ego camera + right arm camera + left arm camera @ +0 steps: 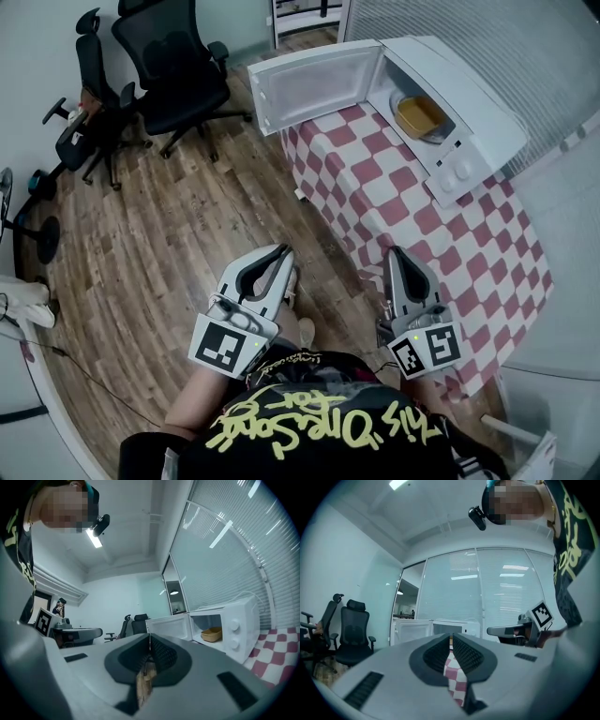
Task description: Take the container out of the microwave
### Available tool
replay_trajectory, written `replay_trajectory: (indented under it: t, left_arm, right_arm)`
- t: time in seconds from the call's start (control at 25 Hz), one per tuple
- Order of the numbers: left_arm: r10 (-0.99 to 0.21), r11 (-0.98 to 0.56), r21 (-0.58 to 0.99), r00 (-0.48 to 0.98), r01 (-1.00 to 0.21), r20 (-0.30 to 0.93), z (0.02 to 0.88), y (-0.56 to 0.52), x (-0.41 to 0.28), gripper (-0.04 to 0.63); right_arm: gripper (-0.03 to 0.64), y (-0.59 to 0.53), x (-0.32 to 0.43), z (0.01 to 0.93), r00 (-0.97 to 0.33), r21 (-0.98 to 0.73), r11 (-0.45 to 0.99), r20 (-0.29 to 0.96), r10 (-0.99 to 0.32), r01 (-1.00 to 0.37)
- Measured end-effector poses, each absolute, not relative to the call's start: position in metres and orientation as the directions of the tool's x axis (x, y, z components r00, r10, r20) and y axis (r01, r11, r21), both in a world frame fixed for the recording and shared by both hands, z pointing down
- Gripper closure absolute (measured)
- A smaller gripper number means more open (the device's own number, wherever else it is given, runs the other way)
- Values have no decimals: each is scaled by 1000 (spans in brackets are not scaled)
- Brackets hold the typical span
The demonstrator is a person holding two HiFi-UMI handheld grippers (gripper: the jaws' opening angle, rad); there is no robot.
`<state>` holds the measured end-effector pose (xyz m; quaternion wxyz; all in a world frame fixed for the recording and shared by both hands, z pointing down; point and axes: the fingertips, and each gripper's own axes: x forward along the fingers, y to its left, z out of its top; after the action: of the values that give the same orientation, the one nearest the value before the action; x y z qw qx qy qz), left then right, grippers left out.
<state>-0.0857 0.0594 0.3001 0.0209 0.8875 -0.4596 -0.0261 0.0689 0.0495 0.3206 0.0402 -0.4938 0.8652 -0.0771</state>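
A white microwave (469, 122) stands at the far end of the red-and-white checkered table (441, 234), its door (314, 84) swung wide open to the left. Inside sits a tan container (420, 114), which also shows in the right gripper view as a shallow tan container (212, 633) within the open microwave (234, 625). My left gripper (281, 253) hovers over the floor beside the table, shut and empty. My right gripper (398, 253) is above the table's near part, shut with nothing held. Both are well short of the microwave. The left gripper view shows the microwave (436, 630) far ahead past shut jaws.
Two black office chairs (164, 66) stand on the wood floor (178, 234) at the back left. A glass wall with blinds (525, 37) runs behind the microwave. The table's left edge (323, 202) lies between my two grippers.
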Motion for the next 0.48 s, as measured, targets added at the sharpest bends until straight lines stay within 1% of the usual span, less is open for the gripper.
replay_trajectory:
  t: [0.16, 0.28, 0.36, 0.48]
  left_arm:
    - [-807, -589, 19, 588, -808, -47, 300, 48, -90, 571]
    - [-794, -608, 2, 608, -794, -12, 304, 35, -88, 572]
    - [-787, -617, -2, 617, -787, -11, 305, 24, -87, 572]
    - [-772, -630, -16, 628, -777, -95, 287, 4, -84, 572]
  right_arm:
    - [607, 40, 67, 318, -500, -164, 494, -2, -866, -854]
    - [607, 31, 68, 318, -485, -162, 479, -3, -875, -863]
    - [607, 24, 70, 316, -475, -158, 470, -5, -880, -869]
    - [607, 8, 72, 313, -461, -149, 457, -11, -887, -877]
